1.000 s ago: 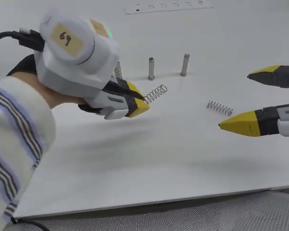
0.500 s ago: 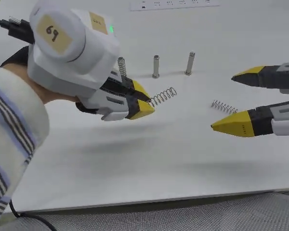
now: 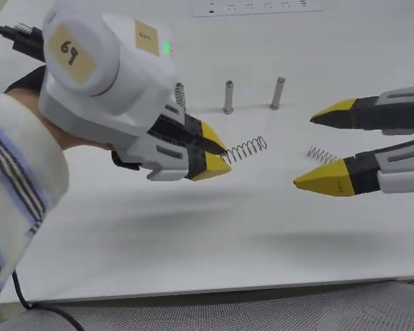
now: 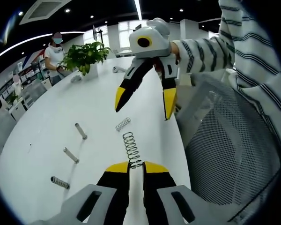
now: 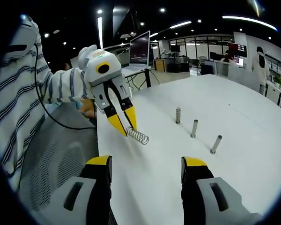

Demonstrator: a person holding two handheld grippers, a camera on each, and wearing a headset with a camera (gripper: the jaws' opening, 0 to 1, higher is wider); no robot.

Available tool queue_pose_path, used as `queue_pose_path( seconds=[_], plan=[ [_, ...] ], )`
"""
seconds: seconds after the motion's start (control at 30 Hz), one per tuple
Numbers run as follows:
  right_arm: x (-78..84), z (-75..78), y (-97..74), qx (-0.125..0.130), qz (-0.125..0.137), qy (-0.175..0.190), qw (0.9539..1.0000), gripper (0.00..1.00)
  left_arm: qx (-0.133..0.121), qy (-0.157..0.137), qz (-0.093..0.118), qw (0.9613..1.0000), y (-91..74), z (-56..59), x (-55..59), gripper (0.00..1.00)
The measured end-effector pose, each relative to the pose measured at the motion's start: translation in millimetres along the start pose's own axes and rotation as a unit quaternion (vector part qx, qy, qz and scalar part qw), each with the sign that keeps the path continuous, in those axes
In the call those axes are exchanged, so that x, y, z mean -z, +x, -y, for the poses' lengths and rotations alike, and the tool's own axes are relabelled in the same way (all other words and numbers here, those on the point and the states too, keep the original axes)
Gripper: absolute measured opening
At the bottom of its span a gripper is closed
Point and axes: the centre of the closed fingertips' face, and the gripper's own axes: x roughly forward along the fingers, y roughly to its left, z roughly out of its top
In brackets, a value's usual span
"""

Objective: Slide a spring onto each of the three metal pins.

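Spring (image 3: 243,149) clamped in closed left gripper (image 3: 217,157), now approached by the gaping right gripper (image 3: 303,150); two pins (image 3: 228,96) are left bare.

Three short grey metal pins are stood upright in a row on the far part of the white bench (image 3: 193,227). The left pin (image 3: 179,86) is sleeved by a coiled wire spring (image 3: 181,98); the middle pin (image 3: 228,97) and the right pin (image 3: 279,92) are bare. A second silvery coil spring (image 3: 244,149) is pinched at one end in the left tongs (image 3: 224,158), with its free end pointed right. A third spring (image 3: 320,154) is laid flat on the bench further right.
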Motion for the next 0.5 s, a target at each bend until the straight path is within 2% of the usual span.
queue_pose_path(
  seconds=[0.27, 0.4, 0.5],
  plan=[
    [-2.8, -13.5, 11.0, -0.039, 0.003, -0.012, 0.9991, 0.42, 0.015, 0.008, 0.006, 0.9998, -0.7, 6.3, -2.6, 0.03],
    [-3.3, -16.9, 14.8, -0.051, 0.0, -0.018, 0.9985, 0.4, 0.026, 0.01, 0.014, 0.9995, -2.8, 10.6, -7.1, 0.03],
    [-3.9, -20.0, 16.2, -0.061, 0.0, -0.021, 0.9979, 0.37, 0.035, 0.013, 0.012, 0.9992, -3.7, 13.8, -8.1, 0.03]
  ],
)
